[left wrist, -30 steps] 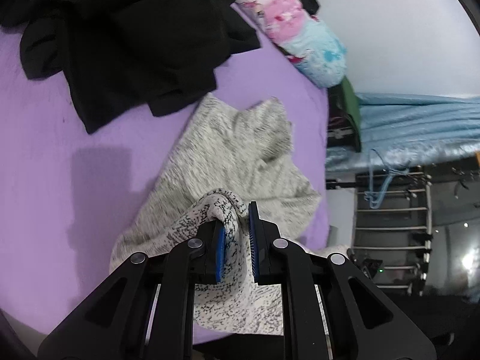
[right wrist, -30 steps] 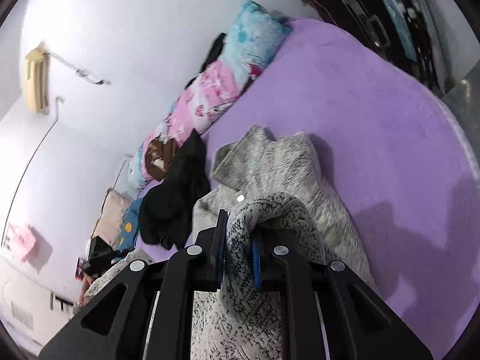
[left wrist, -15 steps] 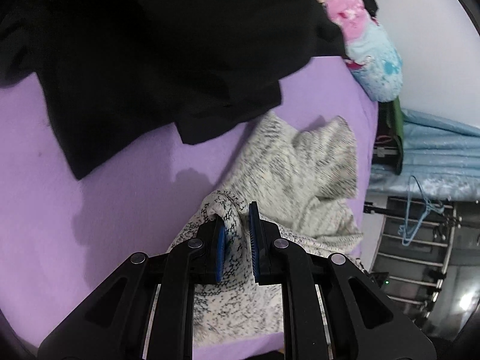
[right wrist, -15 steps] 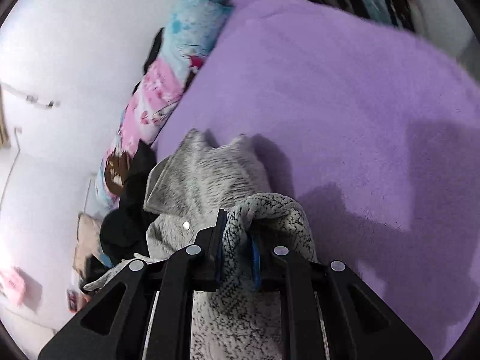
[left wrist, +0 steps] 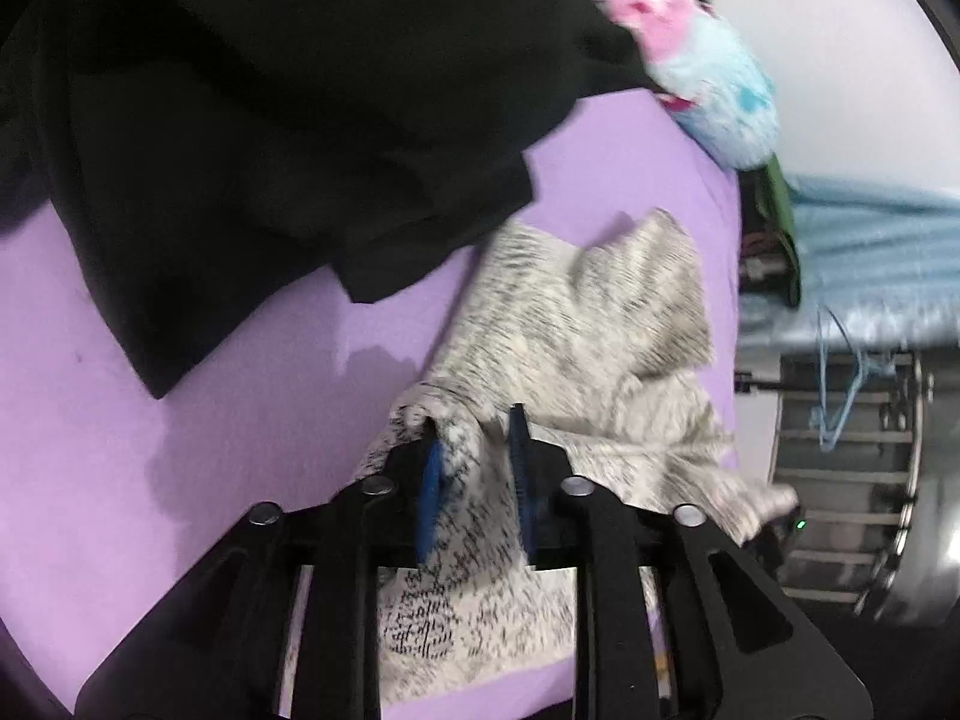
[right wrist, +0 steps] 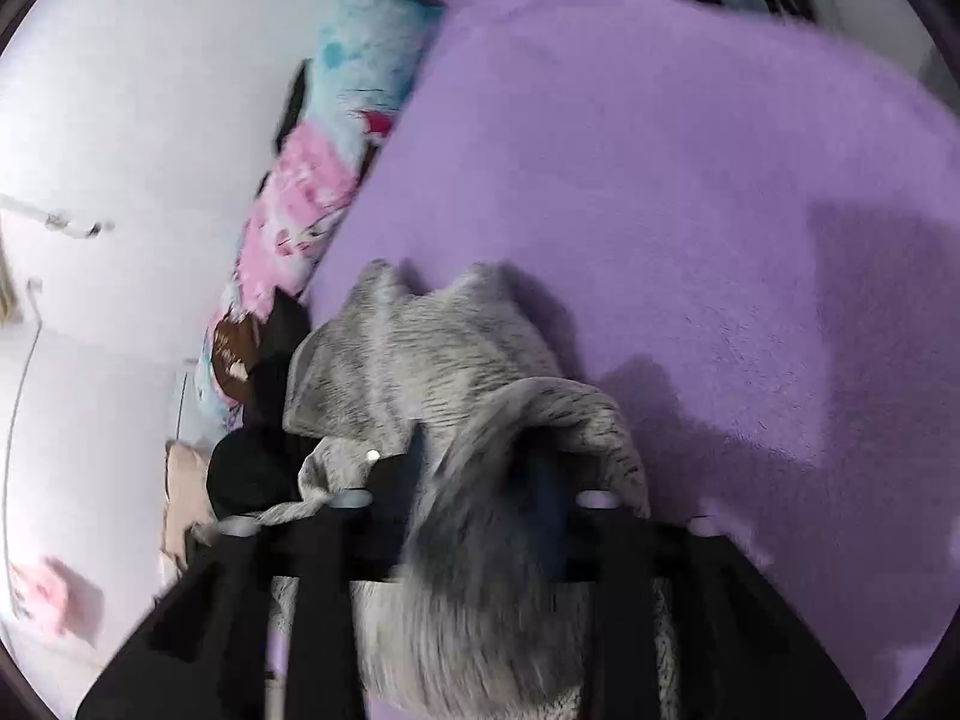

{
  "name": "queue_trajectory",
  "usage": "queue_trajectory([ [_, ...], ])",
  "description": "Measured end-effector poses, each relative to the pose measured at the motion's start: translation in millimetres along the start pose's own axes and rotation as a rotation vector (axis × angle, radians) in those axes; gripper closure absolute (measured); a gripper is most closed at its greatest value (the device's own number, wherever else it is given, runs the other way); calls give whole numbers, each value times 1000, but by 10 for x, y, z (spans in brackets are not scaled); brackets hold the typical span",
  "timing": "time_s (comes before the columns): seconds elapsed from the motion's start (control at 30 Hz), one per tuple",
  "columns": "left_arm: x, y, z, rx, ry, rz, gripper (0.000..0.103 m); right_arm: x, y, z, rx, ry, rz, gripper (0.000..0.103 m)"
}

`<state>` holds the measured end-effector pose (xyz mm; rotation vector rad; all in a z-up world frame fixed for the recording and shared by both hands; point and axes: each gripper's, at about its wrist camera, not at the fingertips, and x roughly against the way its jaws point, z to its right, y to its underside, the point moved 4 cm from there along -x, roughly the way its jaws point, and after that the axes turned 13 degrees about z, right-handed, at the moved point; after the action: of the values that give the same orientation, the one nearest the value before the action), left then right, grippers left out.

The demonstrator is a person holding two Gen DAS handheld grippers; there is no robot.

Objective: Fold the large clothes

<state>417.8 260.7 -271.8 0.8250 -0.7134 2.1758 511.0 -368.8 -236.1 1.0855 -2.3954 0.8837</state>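
Observation:
A grey-and-white speckled knit garment [left wrist: 576, 324] lies crumpled on the purple bed [left wrist: 180, 420]. In the left wrist view my left gripper [left wrist: 474, 474] is low over its near edge. Its jaws are opening, and a fold of the knit sits loosely between the blue pads [left wrist: 429, 492]. In the right wrist view the same garment [right wrist: 420, 354] is bunched on the bed [right wrist: 660, 180]. My right gripper [right wrist: 486, 480] has its jaws opening wide, with a blurred hump of the knit slack between them.
A heap of black clothes [left wrist: 270, 120] lies beyond the knit garment, also visible as black clothes [right wrist: 252, 468] at left. A pink-and-blue pillow [left wrist: 690, 48] lines the wall. A metal rack [left wrist: 840, 420] with a blue hanger stands off the bed's right edge.
Both grippers came down toward the bed with the knit garment's edge. Their jaws, shut on the fabric before, have parted, the right ones wider.

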Motion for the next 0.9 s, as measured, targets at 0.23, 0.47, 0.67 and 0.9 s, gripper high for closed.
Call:
queue_trajectory([
  [0.23,532,106,168,-57,41,115,30,349,85,-421,93,-58,6,36],
  [0.47,843,502,418,-83,24,243,23,484,272,-761,182,-88,5,36],
  [0.67,536,1055,661,-146,-11,262,21,511,483,-1165,390,-60,-16,32],
  [0.9,-39,1295,769,-232,-70,223,21,252,936,-1553,913,104,-93,27],
])
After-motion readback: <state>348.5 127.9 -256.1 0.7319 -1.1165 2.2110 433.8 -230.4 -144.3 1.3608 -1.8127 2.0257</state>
